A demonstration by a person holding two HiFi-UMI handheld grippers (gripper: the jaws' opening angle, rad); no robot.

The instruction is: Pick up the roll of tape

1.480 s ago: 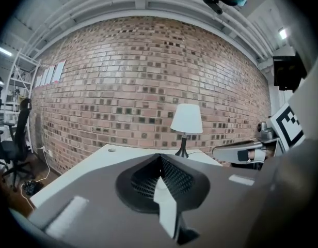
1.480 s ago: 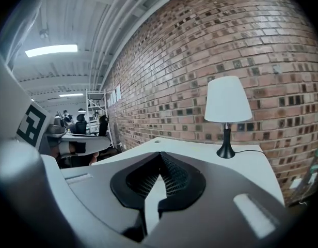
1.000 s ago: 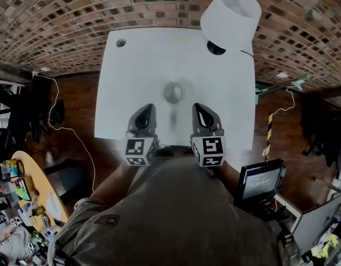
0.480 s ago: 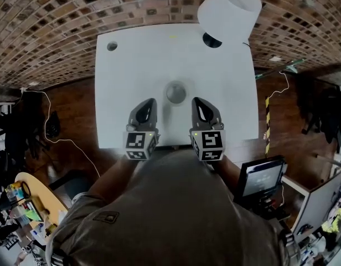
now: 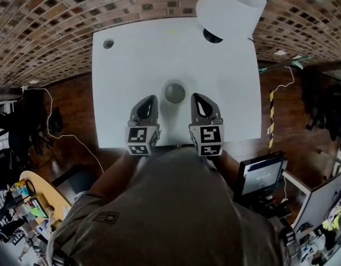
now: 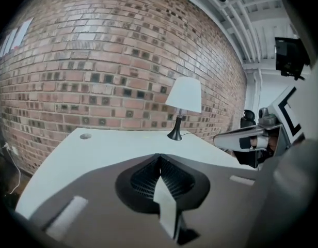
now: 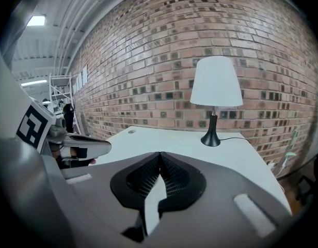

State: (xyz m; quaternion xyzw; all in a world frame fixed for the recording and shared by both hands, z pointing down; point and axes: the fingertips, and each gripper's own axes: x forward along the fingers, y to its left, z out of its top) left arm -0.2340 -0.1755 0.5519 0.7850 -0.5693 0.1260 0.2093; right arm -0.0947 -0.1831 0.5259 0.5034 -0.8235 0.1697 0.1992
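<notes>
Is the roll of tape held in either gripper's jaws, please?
No, the roll of tape lies on the table, between the left gripper and the right gripper.

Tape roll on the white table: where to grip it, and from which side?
The roll of tape seems to lie flat, round face up. Probably best to pinch its near rim from above, one finger in the core and one outside. The right gripper is shut, so open it first.

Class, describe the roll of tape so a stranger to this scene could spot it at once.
Find the white table against the brick wall, lamp at its far right corner. Between the tips of the left claw and right claw lies the roll of tape: a small grey ring, unlike the tall lamp and the far-left hole.
</notes>
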